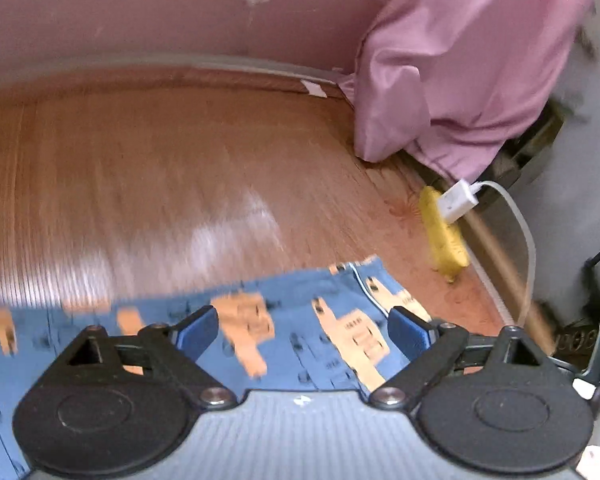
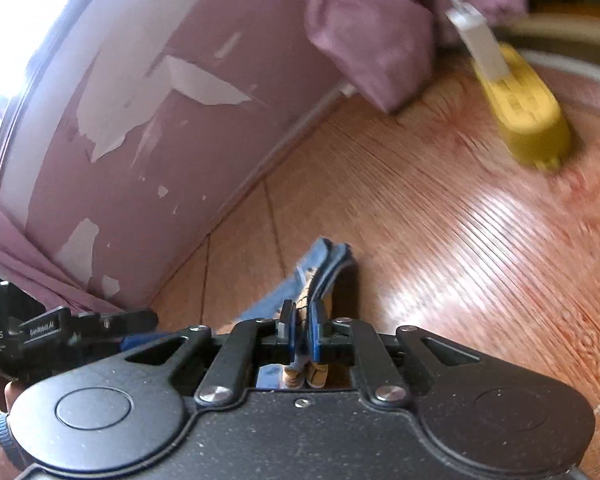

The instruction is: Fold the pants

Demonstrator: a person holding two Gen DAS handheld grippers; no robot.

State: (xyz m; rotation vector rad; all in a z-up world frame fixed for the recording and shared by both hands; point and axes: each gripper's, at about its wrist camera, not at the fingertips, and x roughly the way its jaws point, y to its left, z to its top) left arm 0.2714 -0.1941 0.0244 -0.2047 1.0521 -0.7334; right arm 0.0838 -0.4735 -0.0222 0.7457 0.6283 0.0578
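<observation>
Right gripper point(image 2: 303, 330): clamped on pants point(image 2: 320, 268) edge. Left gripper point(image 1: 303, 330): wide open, empty, above pants. Risk: my thin pinch slips, fold collapses.

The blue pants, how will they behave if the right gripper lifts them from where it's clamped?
The blue pants look thin and bunch between the right gripper jaws, so they'll probably droop limply. On the glossy wood floor, trailing cloth likely slides easily. Probably light.

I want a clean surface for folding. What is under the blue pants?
Wooden floor lies around the pants; whatever is directly beneath them is covered.
</observation>
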